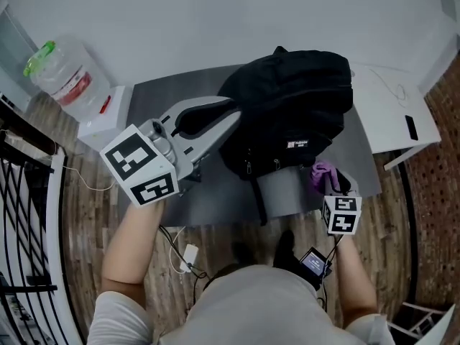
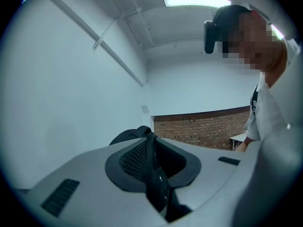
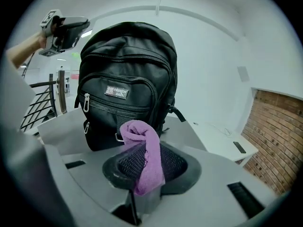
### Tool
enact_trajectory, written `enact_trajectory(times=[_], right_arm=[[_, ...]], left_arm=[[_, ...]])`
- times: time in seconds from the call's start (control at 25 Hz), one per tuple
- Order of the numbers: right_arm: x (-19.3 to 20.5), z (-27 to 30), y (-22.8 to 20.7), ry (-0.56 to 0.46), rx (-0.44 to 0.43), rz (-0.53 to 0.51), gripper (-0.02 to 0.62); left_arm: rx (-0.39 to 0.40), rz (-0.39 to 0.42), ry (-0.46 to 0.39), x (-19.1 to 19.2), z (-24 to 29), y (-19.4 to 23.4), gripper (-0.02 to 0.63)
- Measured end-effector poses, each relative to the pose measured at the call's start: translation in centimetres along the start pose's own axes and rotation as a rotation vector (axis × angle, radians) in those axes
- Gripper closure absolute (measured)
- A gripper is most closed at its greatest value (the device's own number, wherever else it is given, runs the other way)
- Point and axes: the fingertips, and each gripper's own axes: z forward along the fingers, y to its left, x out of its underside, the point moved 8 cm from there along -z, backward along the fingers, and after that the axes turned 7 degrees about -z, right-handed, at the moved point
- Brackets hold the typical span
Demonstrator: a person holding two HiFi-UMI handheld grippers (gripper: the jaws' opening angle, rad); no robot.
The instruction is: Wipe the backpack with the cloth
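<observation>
A gray table (image 1: 154, 95) carries a black backpack (image 1: 287, 110), standing upright. Just beside it, a white table (image 1: 388, 99) holds a small black object (image 1: 410, 127).

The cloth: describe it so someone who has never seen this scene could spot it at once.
On the grey table stands a black backpack. Near its front pockets, the right hand-held gripper clamps the cloth: a small purple terry strip, the only brightly coloured soft thing beside the black bag.
</observation>
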Motion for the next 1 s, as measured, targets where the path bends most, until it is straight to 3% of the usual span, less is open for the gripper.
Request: enact_trajectory(times=[0.28, 0.52, 0.72, 1.0], right_arm=[[-0.4, -2.5, 1.3, -0.028, 0.000, 0.033, 0.502], [-1.1, -4.2, 1.9, -0.076, -0.049, 0.032, 0.502], [-1.4, -5.6, 2.2, -0.113, -0.086, 0.041, 0.502], [-1.1, -8.7, 2.4, -0.156, -0.143, 0.056, 0.502]], left_arm=[[-0.057, -0.039, -0.056, 2.8, -3.1, -0.4, 0.565], [-0.160, -0.097, -0.085, 5.3, -5.4, -2.4, 0.565], [-0.273, -0.098, -0.112, 8.5, -6.6, -5.5, 0.565], [-0.372, -0.253, -0.105, 13.8, -8.2, -9.9, 0.565]])
